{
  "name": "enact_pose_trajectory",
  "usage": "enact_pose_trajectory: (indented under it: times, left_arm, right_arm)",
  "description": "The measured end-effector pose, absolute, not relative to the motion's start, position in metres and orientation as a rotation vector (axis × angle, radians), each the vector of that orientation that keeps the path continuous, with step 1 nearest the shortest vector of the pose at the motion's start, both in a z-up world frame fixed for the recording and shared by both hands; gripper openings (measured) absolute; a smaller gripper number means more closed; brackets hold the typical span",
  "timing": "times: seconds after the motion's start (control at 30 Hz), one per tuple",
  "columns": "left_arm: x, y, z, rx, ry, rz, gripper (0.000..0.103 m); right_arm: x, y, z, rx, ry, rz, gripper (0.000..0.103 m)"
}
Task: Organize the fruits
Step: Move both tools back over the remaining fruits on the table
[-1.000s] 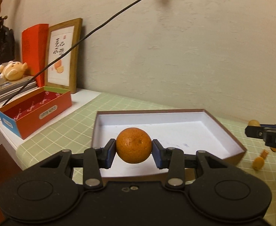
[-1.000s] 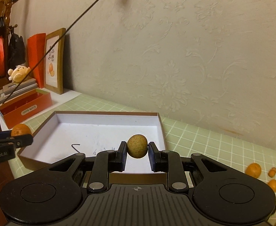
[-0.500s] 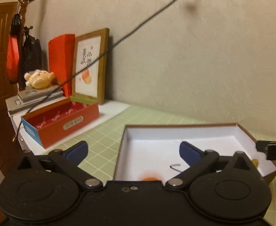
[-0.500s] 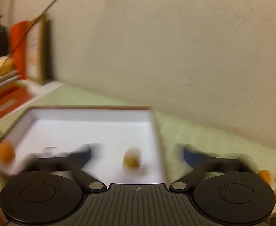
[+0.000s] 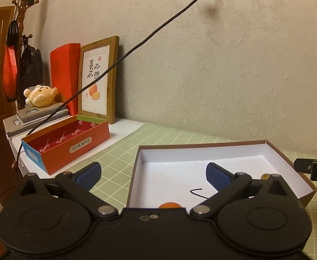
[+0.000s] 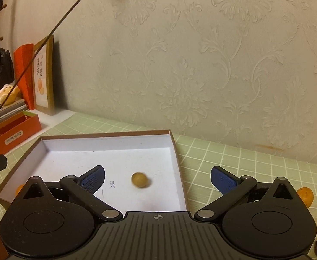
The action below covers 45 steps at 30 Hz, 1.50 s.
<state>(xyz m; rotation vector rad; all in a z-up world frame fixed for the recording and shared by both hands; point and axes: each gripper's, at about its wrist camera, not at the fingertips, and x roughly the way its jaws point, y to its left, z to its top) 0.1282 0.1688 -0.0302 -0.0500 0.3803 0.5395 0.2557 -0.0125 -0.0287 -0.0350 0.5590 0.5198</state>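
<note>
Both grippers hang over the near edge of a shallow white-lined cardboard box on green grid matting. The left gripper and right gripper have their jaws spread wide, gripping nothing. A small tan fruit lies blurred on the box floor; an orange peeks at the near left. Far left, a red box reads "Cloth book".

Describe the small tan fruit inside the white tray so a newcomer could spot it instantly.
Find the shallow white tray with brown outer walls on the green checked tablecloth. On its floor, toward the right wall, lies the small tan fruit, slightly blurred. It is duller and browner than the orange at the tray's left edge, and the other fruits lie outside the tray.
</note>
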Motion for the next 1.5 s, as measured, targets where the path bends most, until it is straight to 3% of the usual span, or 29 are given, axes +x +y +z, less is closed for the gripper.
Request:
enact_pose_trajectory:
  times: [0.7,1.5]
  left_arm:
    - [0.119,0.105,-0.015,-0.085,0.356,0.333,0.097]
    - [0.146,-0.021,-0.044,0.011,0.436,0.011,0.093]
  right_arm:
    - [0.212,-0.089,-0.011,-0.106,0.525,0.358,0.103]
    - [0.183,-0.234,-0.020,-0.082,0.634,0.068,0.103]
